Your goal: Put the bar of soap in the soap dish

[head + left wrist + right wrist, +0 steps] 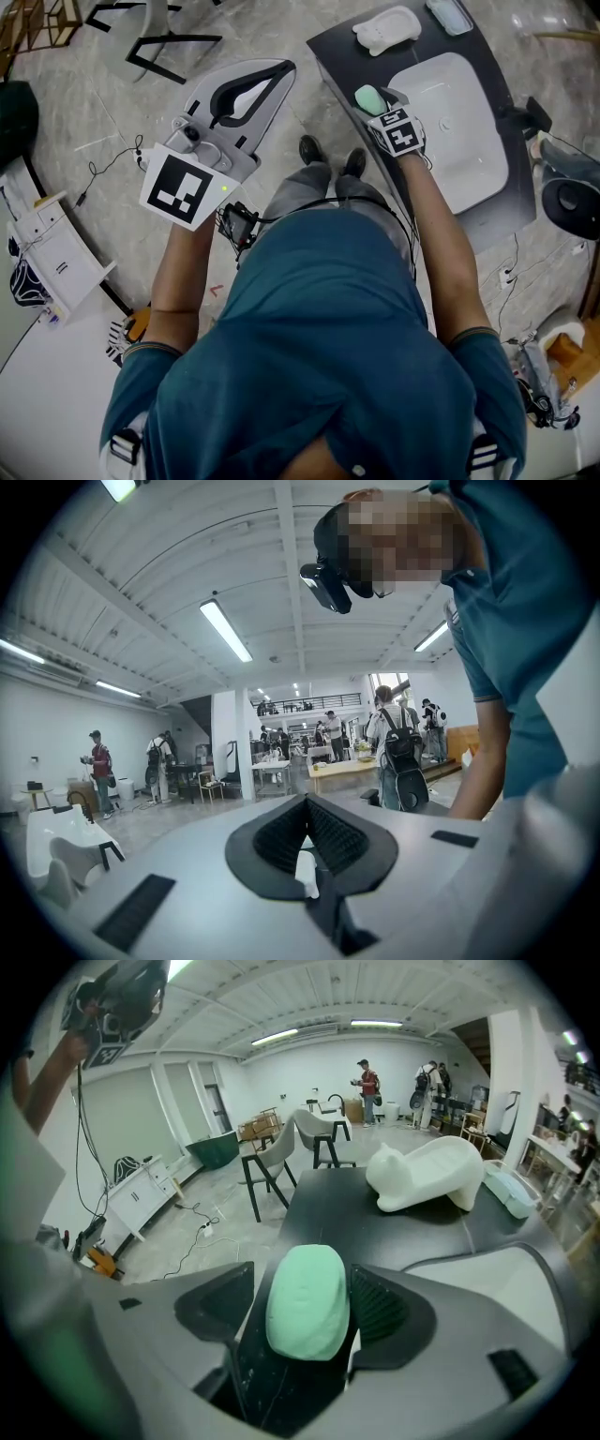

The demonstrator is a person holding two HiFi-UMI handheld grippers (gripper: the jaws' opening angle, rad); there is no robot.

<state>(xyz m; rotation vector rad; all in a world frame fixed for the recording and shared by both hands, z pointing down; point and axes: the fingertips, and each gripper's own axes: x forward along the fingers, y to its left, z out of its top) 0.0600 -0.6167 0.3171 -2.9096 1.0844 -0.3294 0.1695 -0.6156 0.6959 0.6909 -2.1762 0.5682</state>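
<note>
A mint-green bar of soap sits between the pads of my right gripper, which is shut on it above the near left part of the dark counter. In the head view the soap shows at the tip of the right gripper, by the counter's left edge. The white soap dish stands at the counter's far end, beyond the soap. My left gripper is held up away from the counter, to the left, shut with nothing in it.
A white sink basin is set into the counter to the right of the soap. A pale blue item lies past the dish. Chairs and a white cabinet stand on the floor to the left, with cables.
</note>
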